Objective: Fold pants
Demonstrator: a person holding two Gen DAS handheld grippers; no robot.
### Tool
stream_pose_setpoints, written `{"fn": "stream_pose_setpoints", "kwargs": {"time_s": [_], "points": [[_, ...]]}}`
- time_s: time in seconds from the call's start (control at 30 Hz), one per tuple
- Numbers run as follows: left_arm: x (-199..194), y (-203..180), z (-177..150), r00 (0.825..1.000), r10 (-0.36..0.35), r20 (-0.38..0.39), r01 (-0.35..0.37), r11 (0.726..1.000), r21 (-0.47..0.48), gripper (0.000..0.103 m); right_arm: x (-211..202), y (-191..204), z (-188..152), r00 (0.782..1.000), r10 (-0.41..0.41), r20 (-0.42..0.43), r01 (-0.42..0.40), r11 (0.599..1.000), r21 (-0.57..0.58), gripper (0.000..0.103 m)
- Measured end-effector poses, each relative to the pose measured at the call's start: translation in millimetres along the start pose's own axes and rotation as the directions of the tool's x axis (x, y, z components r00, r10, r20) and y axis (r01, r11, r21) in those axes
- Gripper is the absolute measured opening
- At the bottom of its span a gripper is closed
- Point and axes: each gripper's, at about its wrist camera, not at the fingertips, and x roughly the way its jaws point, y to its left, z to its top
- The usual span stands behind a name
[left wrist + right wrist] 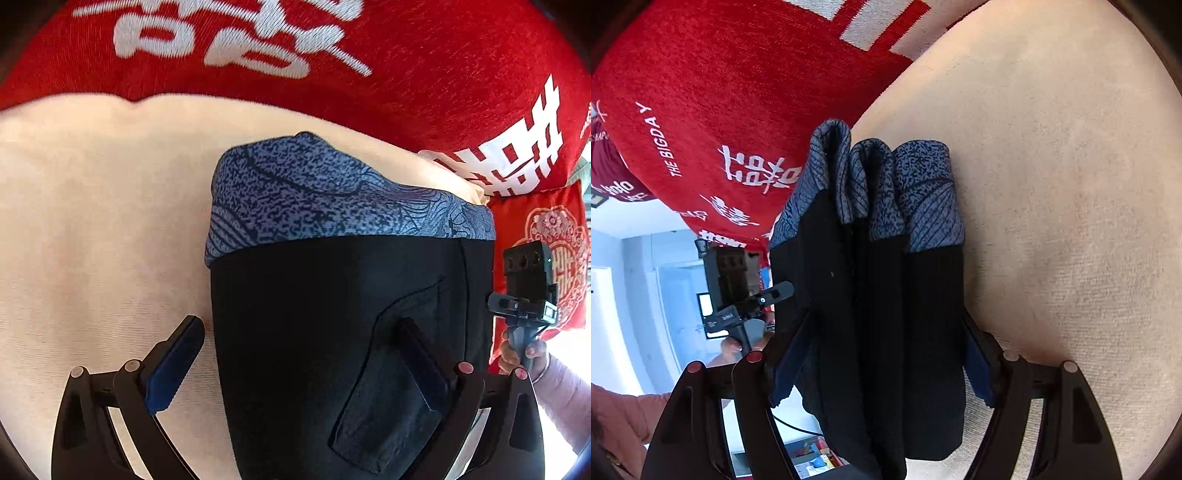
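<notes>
The black pants (332,314) with a blue patterned waistband (325,199) lie folded on a beige cushion (92,221). My left gripper (299,354) is open; its right finger (424,365) rests on the pants pocket and its left finger (173,362) is over the cushion. In the right wrist view the pants (871,314) hang in several folded layers between the fingers of my right gripper (882,354), which is shut on them. The waistband (886,184) points away. The right gripper's body also shows at the right edge of the left wrist view (524,291).
A red blanket with white characters (332,55) covers the sofa back behind the cushion and also shows in the right wrist view (720,110). A red patterned pillow (546,240) sits at the right. The beige cushion (1071,184) spreads right of the pants.
</notes>
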Motion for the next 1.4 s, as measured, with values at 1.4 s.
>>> {"fn": "stream_pose_setpoints", "kwargs": {"time_s": [1.4], "points": [[-89,-51,-121,0.971,0.148,0.186,-0.143,0.989,-0.041,0.065,-23,55,-65,0.997,0.060,-0.043,-0.059,0.998,0.027,0.049]]}}
